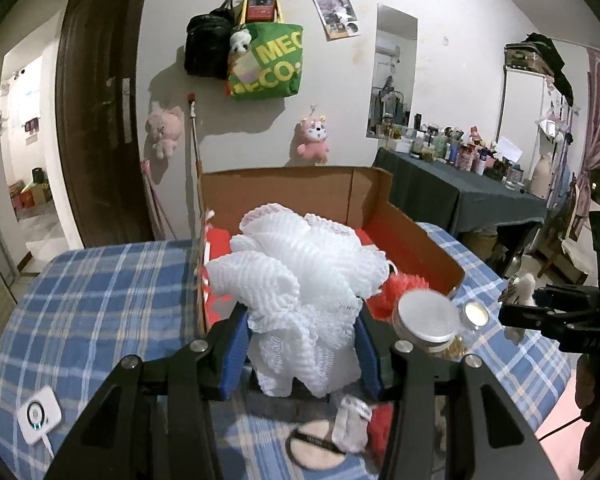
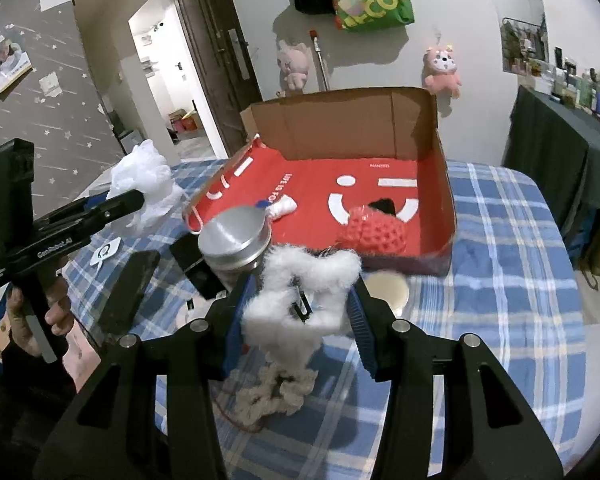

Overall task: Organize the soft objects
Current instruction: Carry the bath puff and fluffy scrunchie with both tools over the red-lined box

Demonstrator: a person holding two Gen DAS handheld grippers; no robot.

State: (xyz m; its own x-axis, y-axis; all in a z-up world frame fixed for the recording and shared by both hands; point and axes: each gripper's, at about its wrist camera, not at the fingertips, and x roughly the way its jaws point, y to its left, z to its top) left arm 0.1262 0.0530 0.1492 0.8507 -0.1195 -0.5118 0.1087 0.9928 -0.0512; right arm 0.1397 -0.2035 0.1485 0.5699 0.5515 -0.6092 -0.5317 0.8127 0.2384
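Pinching a white mesh bath puff (image 1: pixel 296 276), the left gripper (image 1: pixel 300 344) hangs over the plaid-covered worktop (image 1: pixel 100 300); the right gripper (image 2: pixel 296 312) clamps a white fluffy scrunchie (image 2: pixel 300 292). Beyond lies a red-lined cardboard box (image 2: pixel 420 128).
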